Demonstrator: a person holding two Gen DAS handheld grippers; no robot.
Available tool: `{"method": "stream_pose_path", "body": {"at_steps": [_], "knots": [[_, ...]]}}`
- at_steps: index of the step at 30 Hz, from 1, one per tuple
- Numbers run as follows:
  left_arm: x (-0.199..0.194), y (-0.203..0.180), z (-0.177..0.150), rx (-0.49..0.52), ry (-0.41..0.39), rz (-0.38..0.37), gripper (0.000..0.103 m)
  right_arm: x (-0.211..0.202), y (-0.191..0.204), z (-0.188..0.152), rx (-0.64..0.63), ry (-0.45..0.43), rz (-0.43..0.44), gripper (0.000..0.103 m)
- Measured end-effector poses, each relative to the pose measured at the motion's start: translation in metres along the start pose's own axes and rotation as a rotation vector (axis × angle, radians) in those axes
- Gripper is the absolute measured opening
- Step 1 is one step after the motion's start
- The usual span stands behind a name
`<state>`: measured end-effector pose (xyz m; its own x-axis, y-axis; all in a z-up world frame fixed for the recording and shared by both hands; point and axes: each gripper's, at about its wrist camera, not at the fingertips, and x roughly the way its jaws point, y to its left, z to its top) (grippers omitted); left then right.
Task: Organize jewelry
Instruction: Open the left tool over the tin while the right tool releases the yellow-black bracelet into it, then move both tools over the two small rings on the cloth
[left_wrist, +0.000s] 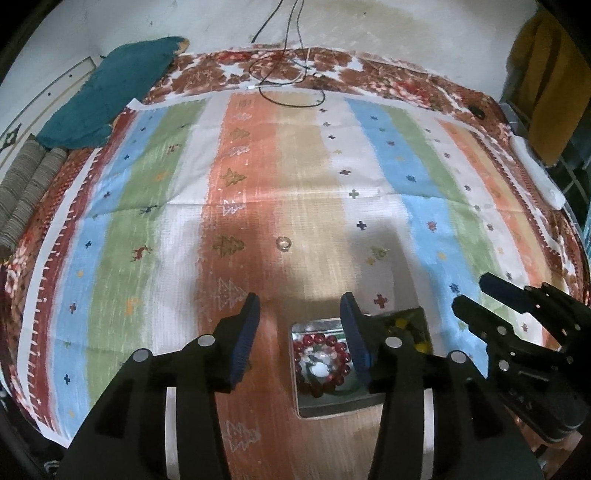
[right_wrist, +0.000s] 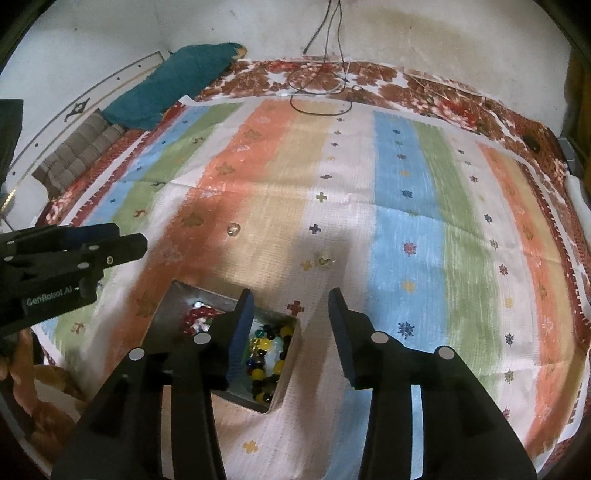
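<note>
A metal box (left_wrist: 334, 408) (right_wrist: 173, 295) with two compartments lies on the striped cloth. One compartment holds a red bead bracelet (left_wrist: 321, 360) (right_wrist: 197, 317), the other a multicoloured bead bracelet (right_wrist: 266, 354) (left_wrist: 404, 325). A clear ring (left_wrist: 283, 243) (right_wrist: 233, 229) lies on the orange stripe beyond the box. A small gold ring (left_wrist: 379, 252) (right_wrist: 323, 260) lies to its right. My left gripper (left_wrist: 300, 306) is open and empty above the box. My right gripper (right_wrist: 291, 301) is open and empty over the box's right edge; it also shows in the left wrist view (left_wrist: 474, 295).
The striped cloth (left_wrist: 424, 177) covers a floral bedspread (right_wrist: 436, 88). A teal cloth (left_wrist: 110, 96) and a brown ribbed roll (left_wrist: 29, 192) lie at the far left. Cables (left_wrist: 288, 74) coil at the back. A white object (left_wrist: 543, 173) lies at the right edge.
</note>
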<state>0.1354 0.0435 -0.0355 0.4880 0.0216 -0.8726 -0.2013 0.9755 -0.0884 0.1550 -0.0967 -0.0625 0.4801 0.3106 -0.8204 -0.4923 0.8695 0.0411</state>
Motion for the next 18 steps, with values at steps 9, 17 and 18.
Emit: {"method": "stream_pose_path", "body": {"at_steps": [9, 17, 18], "knots": [[0.015, -0.001, 0.022, 0.041, 0.029, 0.017, 0.052, 0.019, -0.009, 0.013, 0.022, 0.031, -0.001, 0.046], [0.042, 0.002, 0.034, 0.031, 0.081, 0.044, 0.054, 0.044, -0.013, 0.021, 0.028, 0.078, -0.009, 0.052], [0.045, 0.003, 0.036, 0.026, 0.087, 0.045, 0.054, 0.048, -0.014, 0.022, 0.03, 0.085, -0.011, 0.052]]}}
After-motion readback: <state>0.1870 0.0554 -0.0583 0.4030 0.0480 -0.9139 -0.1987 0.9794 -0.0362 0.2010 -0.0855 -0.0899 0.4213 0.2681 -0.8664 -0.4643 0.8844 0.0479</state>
